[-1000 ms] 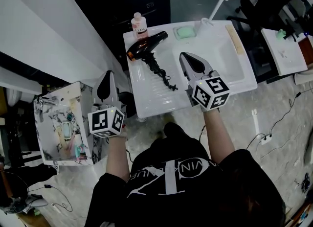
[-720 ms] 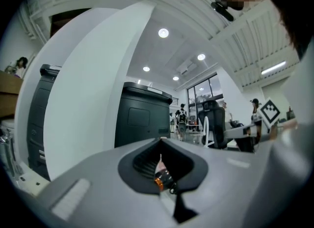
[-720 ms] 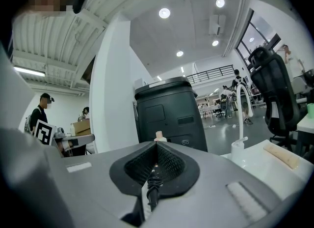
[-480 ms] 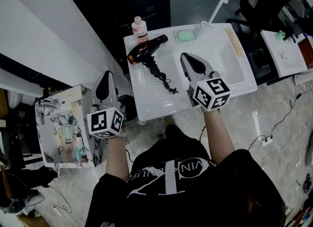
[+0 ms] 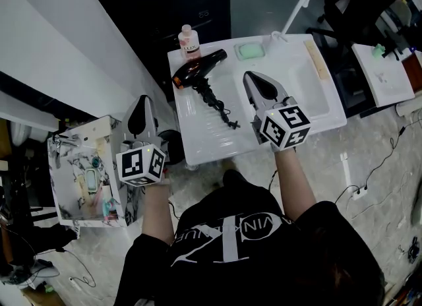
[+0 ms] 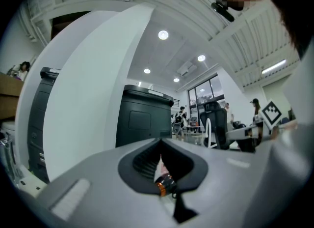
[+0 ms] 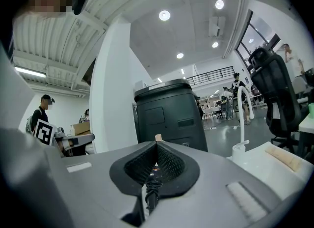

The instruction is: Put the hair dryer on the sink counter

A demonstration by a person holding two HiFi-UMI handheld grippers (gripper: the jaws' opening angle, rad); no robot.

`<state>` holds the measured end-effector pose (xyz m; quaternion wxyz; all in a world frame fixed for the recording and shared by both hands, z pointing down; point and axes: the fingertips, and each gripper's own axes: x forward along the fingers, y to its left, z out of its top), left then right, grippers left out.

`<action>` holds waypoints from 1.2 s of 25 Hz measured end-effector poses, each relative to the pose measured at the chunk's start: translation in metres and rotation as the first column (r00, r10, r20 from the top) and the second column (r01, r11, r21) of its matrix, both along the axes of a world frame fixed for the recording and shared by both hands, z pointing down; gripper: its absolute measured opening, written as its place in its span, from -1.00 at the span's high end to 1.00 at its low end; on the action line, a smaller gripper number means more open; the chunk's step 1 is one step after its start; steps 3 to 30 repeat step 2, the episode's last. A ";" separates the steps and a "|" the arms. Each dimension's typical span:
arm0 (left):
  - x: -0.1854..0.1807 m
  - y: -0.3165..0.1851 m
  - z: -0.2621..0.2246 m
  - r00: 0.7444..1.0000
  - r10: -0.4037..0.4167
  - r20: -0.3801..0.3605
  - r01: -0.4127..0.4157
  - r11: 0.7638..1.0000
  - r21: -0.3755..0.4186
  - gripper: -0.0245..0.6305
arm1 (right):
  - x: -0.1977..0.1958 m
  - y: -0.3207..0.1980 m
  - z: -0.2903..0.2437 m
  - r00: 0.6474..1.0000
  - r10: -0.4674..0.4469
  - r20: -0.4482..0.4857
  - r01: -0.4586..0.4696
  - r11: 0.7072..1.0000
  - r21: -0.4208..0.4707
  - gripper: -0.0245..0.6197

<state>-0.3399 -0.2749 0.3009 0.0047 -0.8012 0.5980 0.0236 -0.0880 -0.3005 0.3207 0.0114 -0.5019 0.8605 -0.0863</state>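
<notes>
sink counter (image 5: 198, 136): hair dryer (image 5: 198, 67) lying left of right tool (image 5: 254, 78)

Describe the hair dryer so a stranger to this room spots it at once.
Start at the white sink unit ahead of the person. On its counter left of the basin lies the glossy black hair dryer with a copper band, its black cord trailing toward the person. It is the only dark thing there, next to a pale pink bottle and a mint-green soap dish.

Sink counter (image 5: 315, 117): smooth glossy white, ribbed drain part. Hair dryer (image 5: 198, 66) at its 11 o'clock: glossy blk plastic w/ coppery sheen. Left gripper (image 5: 143, 102) & right gripper (image 5: 250, 77): matt grey plastic; pads (image 7: 170, 165) blk, ribbed.
</notes>
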 end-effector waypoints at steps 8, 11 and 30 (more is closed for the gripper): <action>0.000 0.000 0.000 1.000 -0.002 0.000 0.002 1.000 0.000 0.93 | 0.000 0.000 0.000 1.000 -0.001 0.001 0.001 1.000 0.000 0.91; 0.000 0.000 0.000 1.000 -0.002 0.000 0.002 1.000 0.000 0.93 | 0.000 0.000 0.000 1.000 -0.001 0.001 0.001 1.000 0.000 0.91; 0.000 0.000 0.000 1.000 -0.002 0.000 0.002 1.000 0.000 0.93 | 0.000 0.000 0.000 1.000 -0.001 0.001 0.001 1.000 0.000 0.91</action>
